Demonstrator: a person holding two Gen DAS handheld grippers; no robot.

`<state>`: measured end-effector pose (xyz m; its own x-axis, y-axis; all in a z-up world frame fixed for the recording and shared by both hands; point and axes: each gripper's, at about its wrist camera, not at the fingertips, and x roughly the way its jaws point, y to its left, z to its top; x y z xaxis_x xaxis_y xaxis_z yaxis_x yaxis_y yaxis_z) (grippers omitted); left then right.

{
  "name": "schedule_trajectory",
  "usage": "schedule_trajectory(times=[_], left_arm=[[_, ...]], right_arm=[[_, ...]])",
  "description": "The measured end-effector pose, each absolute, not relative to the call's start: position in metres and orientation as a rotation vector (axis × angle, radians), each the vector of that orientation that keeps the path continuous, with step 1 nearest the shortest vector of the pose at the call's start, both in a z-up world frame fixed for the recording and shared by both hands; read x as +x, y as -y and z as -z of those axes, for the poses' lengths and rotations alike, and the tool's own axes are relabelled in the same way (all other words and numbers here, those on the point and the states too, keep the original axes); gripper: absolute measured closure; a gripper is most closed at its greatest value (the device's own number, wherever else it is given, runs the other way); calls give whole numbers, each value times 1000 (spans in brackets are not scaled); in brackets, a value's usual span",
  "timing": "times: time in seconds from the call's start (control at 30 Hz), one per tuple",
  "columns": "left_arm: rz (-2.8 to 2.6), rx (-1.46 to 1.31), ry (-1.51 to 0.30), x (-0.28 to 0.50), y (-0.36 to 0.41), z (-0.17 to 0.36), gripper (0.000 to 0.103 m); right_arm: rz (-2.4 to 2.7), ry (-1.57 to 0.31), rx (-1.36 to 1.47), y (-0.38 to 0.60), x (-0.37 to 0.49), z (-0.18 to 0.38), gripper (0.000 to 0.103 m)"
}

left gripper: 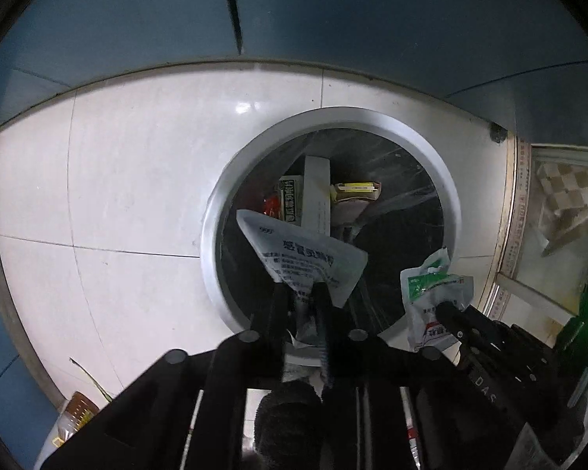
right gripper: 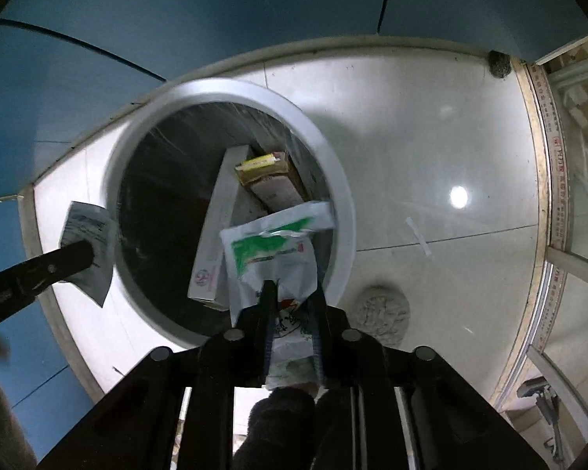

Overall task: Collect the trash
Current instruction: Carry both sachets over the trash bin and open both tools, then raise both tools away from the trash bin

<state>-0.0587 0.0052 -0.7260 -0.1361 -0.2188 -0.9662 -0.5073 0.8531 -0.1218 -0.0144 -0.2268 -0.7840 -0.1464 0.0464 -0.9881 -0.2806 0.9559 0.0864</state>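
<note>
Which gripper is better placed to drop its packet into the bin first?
Right, probably. Its green-and-white packet hangs over the trash bin opening. The left gripper holds the blue-and-white packet nearer the rim; from the right wrist view it sits outside the opening.

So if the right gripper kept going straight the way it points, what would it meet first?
Probably the trash in the bin. The right gripper, with a green-and-white packet between its fingers, points down into the open mouth; the long white box lies nearest that line, though depth is unclear.
</note>
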Motion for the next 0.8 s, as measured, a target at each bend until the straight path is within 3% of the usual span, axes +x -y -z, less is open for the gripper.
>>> schedule_trajectory(times=[0.03,0.07,0.1,0.13,0.17,0.2,0.23,0.27,0.57,0.8], left_arm=[[-285,-557,-1717,-62,-5,723,80],[-289,-552,-1719,-64,-9,723,65],[-302,-543,-1716,-68,-10,721,55],[-323,-533,-1707,-71,-11,717,34],[-343,-518,-1698,-74,-13,713,15],[-367,-497,-1688,-76,-15,709,9],[-388,-477,-1678,-80,-17,703,2],[-403,-464,-1674,-82,-19,700,1],[-484,-411,-1623,-99,-27,648,1],[-493,-374,-1583,-108,-21,571,1]], right_arm=[[-281,-1698,-180,226,-14,785,72],[-274,-1699,-188,225,-13,784,61],[-273,-1697,-189,226,-13,782,58],[-269,-1693,-194,224,-15,778,49],[-266,-1687,-201,223,-15,774,34],[-265,-1683,-211,222,-15,770,25],[-259,-1675,-225,222,-16,764,7],[-253,-1662,-235,222,-16,759,0],[-227,-1618,-243,222,-24,703,0],[-239,-1571,-251,218,-35,626,0]])
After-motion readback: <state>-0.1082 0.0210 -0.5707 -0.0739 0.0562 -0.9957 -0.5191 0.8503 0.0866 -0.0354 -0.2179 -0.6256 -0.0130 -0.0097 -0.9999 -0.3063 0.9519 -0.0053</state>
